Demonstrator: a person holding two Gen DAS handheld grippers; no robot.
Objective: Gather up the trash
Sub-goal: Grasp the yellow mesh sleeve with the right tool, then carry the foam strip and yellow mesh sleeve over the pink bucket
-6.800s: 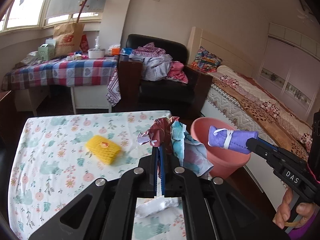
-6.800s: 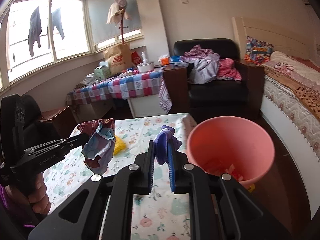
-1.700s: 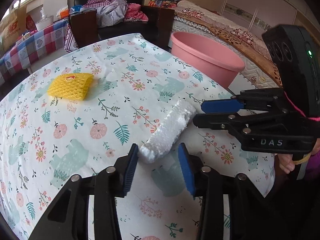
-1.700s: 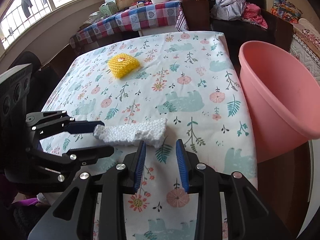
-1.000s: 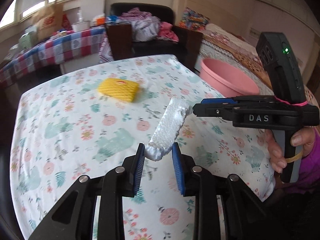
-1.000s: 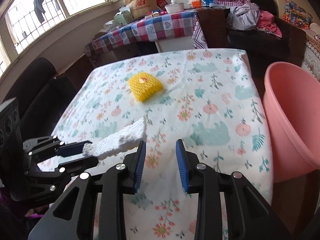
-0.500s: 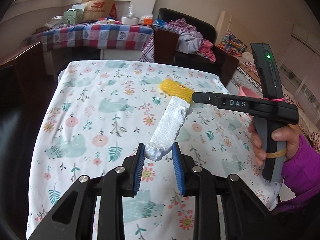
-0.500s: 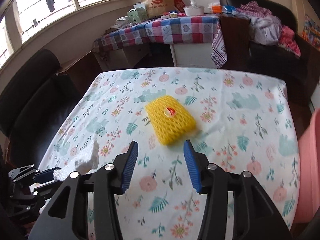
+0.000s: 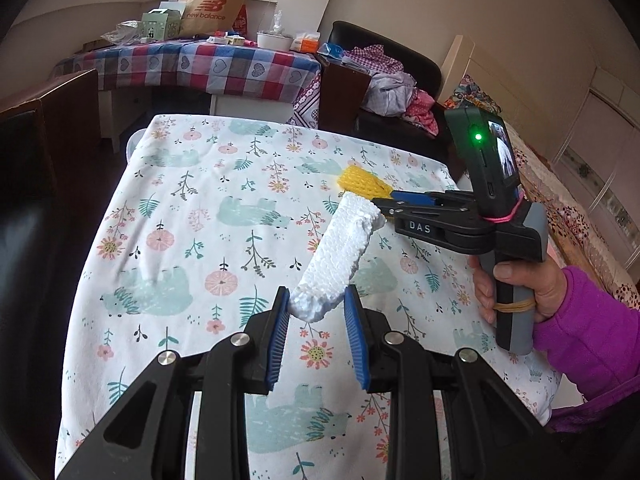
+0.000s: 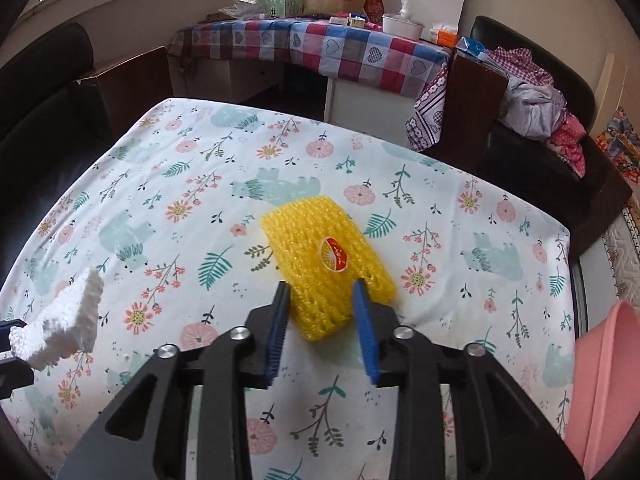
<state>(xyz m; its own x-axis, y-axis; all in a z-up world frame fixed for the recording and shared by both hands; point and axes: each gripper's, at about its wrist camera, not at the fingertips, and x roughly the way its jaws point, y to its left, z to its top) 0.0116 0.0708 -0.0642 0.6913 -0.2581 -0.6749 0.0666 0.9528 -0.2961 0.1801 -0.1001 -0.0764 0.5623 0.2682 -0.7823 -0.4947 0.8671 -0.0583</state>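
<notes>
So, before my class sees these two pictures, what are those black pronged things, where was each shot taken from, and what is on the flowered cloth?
A person holds a hand-squeezed grabbing tool in each hand; a camera on each looks along its two blue-padded fingers. In the left camera's picture, the left tool grips a white foam strip, lifted off the table; the person's hand holds the right tool. In the right camera's picture, the right tool has just been closing around a yellow foam net lying on the cloth. A pink tub stands beside the table.

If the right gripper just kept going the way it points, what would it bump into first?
Most likely the yellow foam net: its near end already lies between the right gripper jaws, which have just been closing, on the floral tablecloth.
</notes>
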